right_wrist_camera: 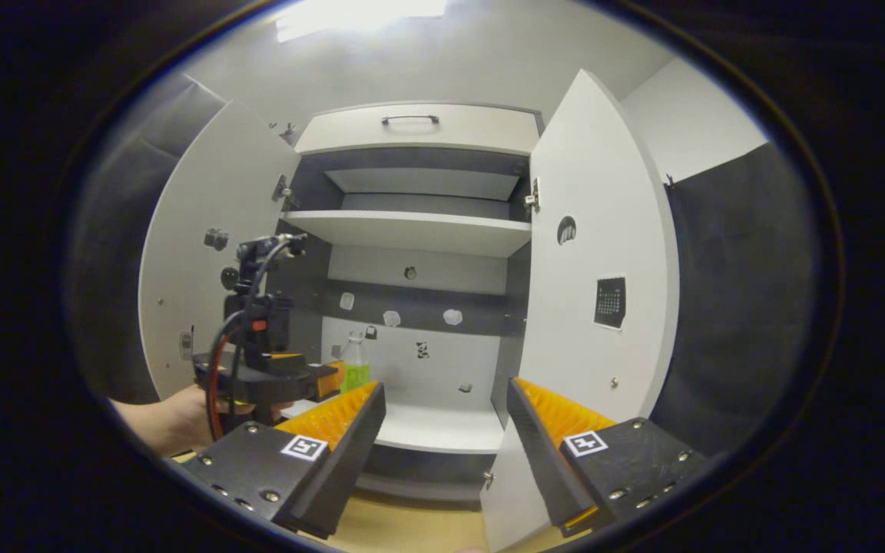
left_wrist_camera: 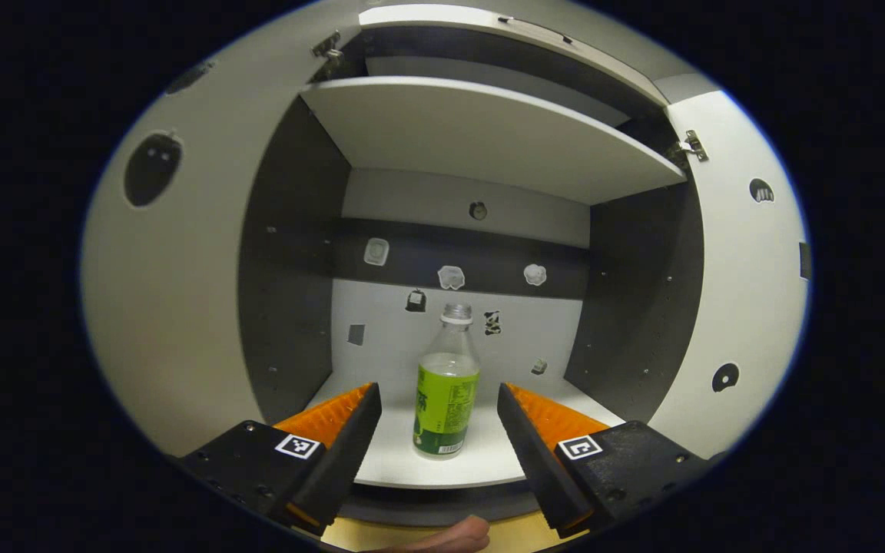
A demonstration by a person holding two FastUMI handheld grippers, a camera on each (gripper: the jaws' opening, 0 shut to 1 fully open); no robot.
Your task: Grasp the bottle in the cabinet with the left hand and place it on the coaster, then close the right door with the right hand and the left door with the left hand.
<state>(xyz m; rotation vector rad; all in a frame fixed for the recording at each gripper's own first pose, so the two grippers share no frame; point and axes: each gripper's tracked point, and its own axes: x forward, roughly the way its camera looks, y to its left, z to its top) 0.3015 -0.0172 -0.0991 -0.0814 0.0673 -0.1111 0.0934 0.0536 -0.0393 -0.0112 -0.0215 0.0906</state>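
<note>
Bottle [left_wrist_camera: 446,384]: clear plastic, pale cap, green wrap label with print too small to read, liquid up to about the shoulder; it stands upright on the cabinet's lower shelf [left_wrist_camera: 404,461], near its front edge and untouched. Left gripper [left_wrist_camera: 439,415] has its jaws apart, level with the bottle and just short of it; right gripper [right_wrist_camera: 446,418] hangs farther back, jaws also apart. Both doors stand open, left door [right_wrist_camera: 204,253] and right door [right_wrist_camera: 596,253], each white with small dark stickers, grey booth walls behind.

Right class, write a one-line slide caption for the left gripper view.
Open left claw lined up on the green-labelled bottle standing upright on the cabinet's lower shelf, both doors open.
</note>
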